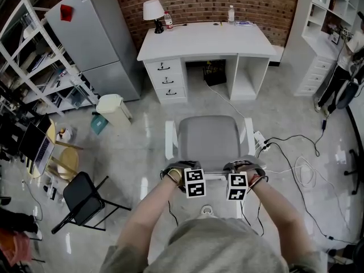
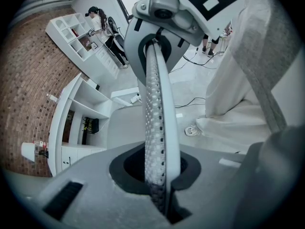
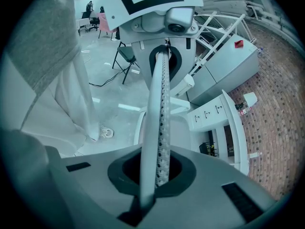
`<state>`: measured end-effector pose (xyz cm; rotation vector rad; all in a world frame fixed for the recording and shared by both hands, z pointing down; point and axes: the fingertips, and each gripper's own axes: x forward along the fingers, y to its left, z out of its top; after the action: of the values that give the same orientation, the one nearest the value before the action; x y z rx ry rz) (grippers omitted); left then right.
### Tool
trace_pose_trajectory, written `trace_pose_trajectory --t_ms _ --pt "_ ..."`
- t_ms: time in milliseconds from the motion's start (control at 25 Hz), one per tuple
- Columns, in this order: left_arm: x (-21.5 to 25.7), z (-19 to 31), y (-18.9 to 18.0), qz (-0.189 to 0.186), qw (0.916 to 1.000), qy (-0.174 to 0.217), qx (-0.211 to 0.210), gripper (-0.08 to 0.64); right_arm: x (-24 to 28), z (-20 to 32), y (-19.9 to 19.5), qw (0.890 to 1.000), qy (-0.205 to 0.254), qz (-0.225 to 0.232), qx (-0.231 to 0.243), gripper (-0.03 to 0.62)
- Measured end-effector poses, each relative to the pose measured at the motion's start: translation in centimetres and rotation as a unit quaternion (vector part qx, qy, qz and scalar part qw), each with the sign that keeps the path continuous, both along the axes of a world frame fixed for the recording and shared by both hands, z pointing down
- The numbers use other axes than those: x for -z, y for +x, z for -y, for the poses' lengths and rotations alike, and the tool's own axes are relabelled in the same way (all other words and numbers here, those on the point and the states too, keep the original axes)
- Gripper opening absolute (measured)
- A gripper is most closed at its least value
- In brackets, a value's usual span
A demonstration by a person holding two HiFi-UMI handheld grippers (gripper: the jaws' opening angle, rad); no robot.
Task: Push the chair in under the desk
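Head view showed the chair (image 1: 209, 141) standing on the pale floor, well apart from the white desk (image 1: 207, 41), its seat turned toward the desk's open knee space and not yet under it. The person stood behind it with both grippers on the top edge of the backrest (image 1: 216, 175), the left gripper (image 1: 193, 178) toward the left end and the right gripper (image 1: 238, 181) toward the right. Left gripper view had the jaws clamped on that thin edge, a strip of dotted mesh beside white frame running up between them; right gripper view showed the same tight hold. A lamp (image 1: 152, 10) stood on the desk's rear left corner, and a fridge (image 1: 94, 33) stood to the desk's left
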<state>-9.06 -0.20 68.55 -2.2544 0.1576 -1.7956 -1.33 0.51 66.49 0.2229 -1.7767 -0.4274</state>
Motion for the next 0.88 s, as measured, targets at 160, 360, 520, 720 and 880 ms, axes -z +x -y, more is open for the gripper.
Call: trace_pose_trajectory --t_ms 160,360,520,720,880 --pt "0.2 0.8 -0.1 0.000 1.0000 0.001 -0.003 0.040 0.2 0.7 -0.1 1.000 0.003 -0.001 -0.003 0.012" --pt "0.3 1.7 -0.2 -0.001 1.0000 0.001 -0.007 0.040 0.3 1.7 -0.3 1.000 0.006 -0.002 -0.006 0.011" --pt "0.6 2.3 -0.3 0.001 1.0000 0.002 -0.009 0.040 0.5 2.2 -0.3 1.000 0.010 -0.004 -0.008 0.011" --pt "0.2 2.8 -0.3 0.001 0.9999 -0.001 -0.011 0.040 0.2 2.8 -0.3 1.000 0.008 -0.005 -0.009 0.011" --pt "0.3 3.1 -0.4 0.000 0.9999 0.000 -0.013 0.040 0.2 3.0 -0.4 1.000 0.008 -0.005 -0.011 0.011"
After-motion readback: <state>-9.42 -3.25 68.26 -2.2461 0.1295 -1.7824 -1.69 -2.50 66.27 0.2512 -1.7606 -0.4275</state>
